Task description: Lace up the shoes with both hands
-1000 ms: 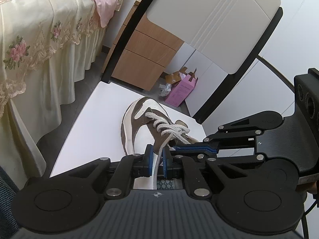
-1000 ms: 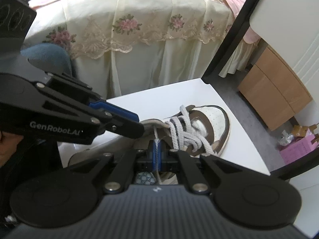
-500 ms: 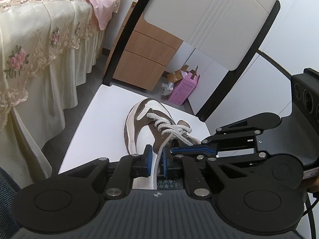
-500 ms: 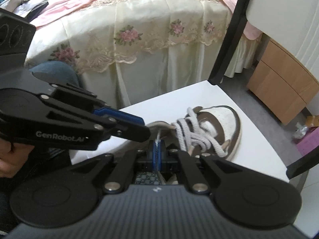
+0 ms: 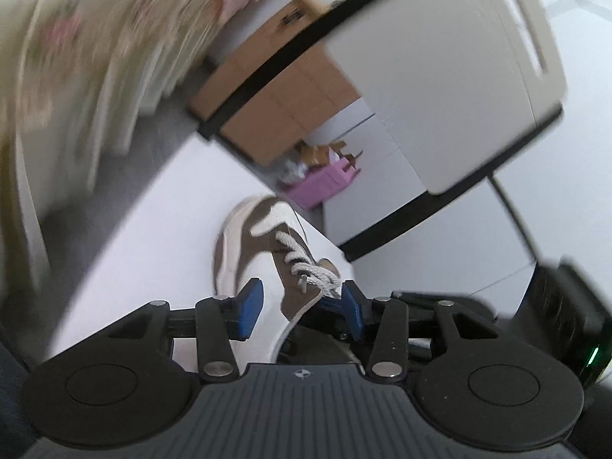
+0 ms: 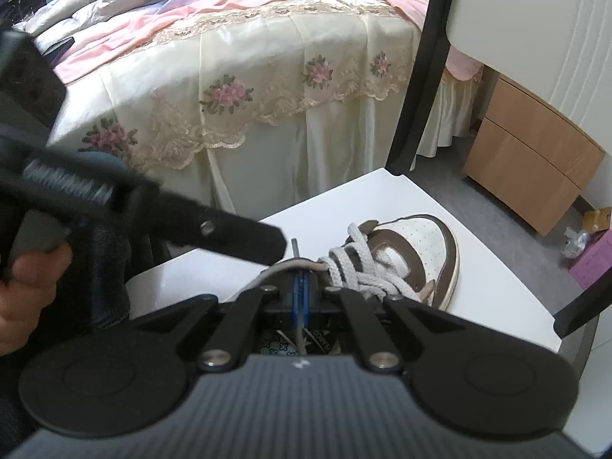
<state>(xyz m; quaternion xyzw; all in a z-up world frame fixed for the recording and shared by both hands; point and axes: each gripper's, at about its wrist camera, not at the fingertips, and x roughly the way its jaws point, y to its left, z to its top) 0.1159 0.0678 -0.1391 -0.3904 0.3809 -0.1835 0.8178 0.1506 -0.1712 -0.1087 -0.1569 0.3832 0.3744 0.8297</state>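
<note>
The brown-and-white shoe point(image 6: 405, 256) lies on the white table point(image 6: 382, 199), toe toward the far corner by the black frame post point(image 6: 424, 65), and its outer side sits close to the table's right edge. In the right wrist view, bare table lies left of the shoe and beyond the toe; the floor and a wooden drawer unit point(image 6: 531, 179) lie past the right edge.

The left gripper point(image 5: 302, 308) stands wide open, its blue pads point(image 5: 248, 308) spread either side of the shoe's collar and holding nothing. The right gripper point(image 6: 302, 294) is pinched tight on a lace end point(image 6: 295, 248), whose dark tip pokes up above the pads.

Half a second ago the left gripper was clamped on a strand of the white lace point(image 5: 311, 267); that strand is now released. The left wrist view has tilted and blurred, so that gripper is turning fast. The right gripper's hold is unchanged. A hand point(image 6: 23, 279) grips the left tool's handle at the near edge.
</note>
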